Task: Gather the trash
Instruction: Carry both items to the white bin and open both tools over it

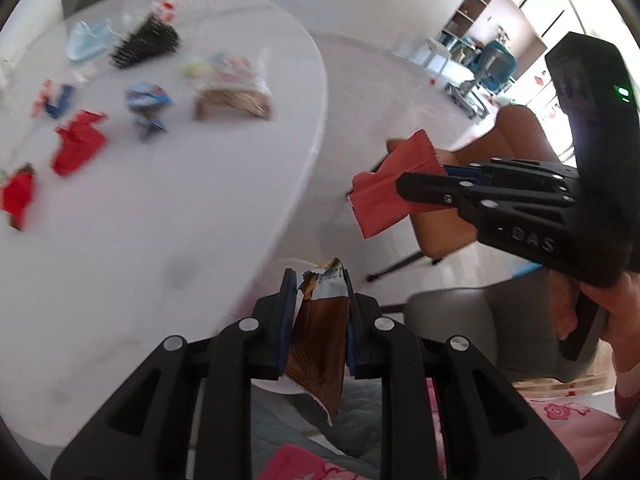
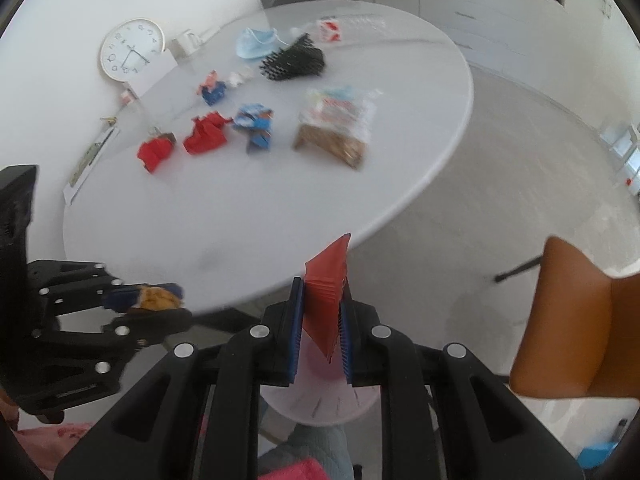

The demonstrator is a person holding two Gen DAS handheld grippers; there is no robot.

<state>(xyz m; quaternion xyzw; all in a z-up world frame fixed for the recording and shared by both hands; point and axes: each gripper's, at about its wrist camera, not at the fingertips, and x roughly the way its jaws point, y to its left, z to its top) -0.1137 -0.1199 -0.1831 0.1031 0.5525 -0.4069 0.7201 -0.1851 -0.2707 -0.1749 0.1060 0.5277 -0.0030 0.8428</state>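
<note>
My left gripper [image 1: 317, 280] is shut on a brown and white snack wrapper [image 1: 320, 332], held off the near edge of the white round table [image 1: 160, 208]; it also shows in the right wrist view [image 2: 152, 300]. My right gripper [image 2: 320, 284] is shut on a red wrapper [image 2: 326, 300], held off the table edge; it also shows in the left wrist view [image 1: 394, 180]. Several pieces of trash lie on the table: red wrappers [image 2: 204, 134], a blue wrapper [image 2: 256, 122], a brown snack bag [image 2: 336, 128], a black comb-like item [image 2: 294, 60] and a blue face mask [image 2: 256, 42].
A white wall clock [image 2: 132, 50] leans at the table's far left. An orange chair [image 2: 568, 320] stands to the right on the grey floor. A grey chair [image 1: 480, 328] is below the right gripper. Pink flowered fabric [image 1: 560, 420] lies below.
</note>
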